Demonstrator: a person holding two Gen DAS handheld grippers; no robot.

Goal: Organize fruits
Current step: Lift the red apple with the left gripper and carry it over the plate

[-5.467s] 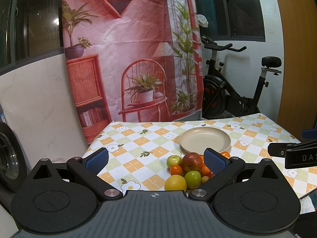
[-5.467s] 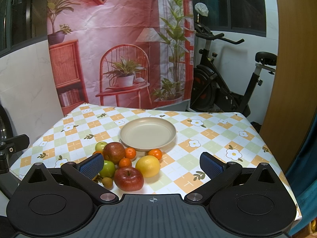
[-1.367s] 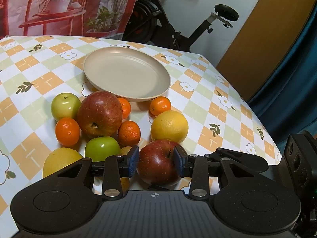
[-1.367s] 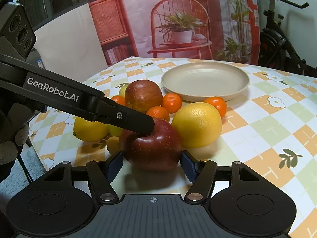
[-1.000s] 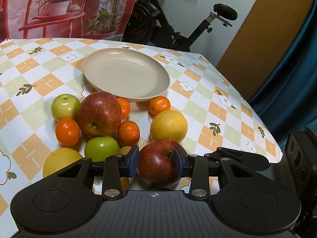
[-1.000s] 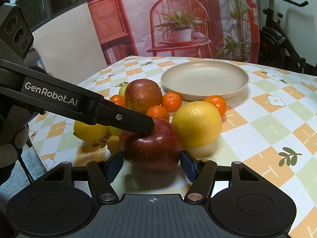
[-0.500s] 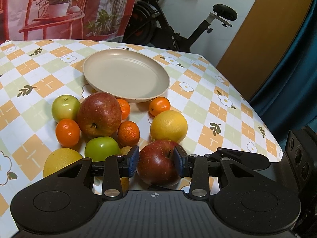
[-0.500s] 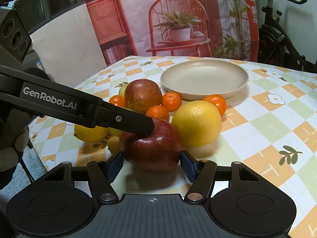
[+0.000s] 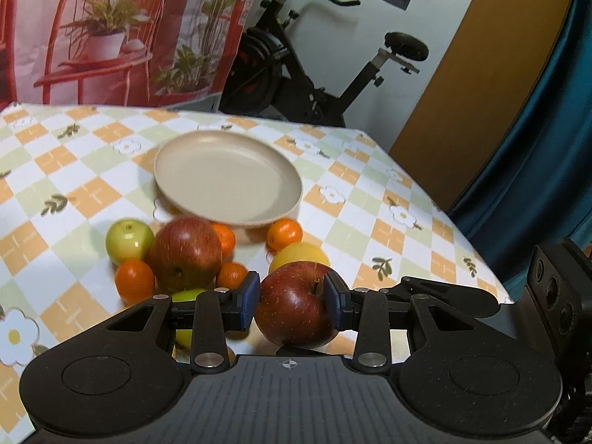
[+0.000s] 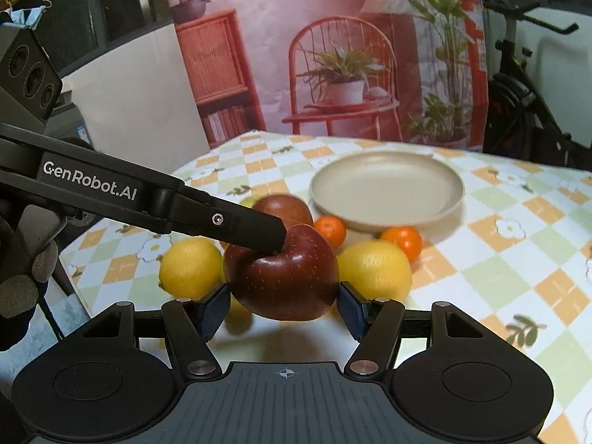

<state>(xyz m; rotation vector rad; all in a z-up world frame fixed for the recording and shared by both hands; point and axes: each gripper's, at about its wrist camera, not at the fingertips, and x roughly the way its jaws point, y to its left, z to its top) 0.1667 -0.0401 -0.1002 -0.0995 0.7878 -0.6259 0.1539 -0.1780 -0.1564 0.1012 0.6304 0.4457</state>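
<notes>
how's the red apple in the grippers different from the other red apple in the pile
The gripped red apple is clamped by both the left gripper and the right gripper; the other red apple lies untouched among the fruit on the tablecloth. The gripped one is darker, a deep maroon; the other is paler, with yellowish streaks. The gripped one sits nearest the cameras; the other lies closer to the plate. Both are large, round and speckled.

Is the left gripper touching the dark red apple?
Touching. Left wrist view: left gripper has both blue pads pressed against the dark red apple, no gap.

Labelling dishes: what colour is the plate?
Plain beige plate, clearest in the left wrist view.
</notes>
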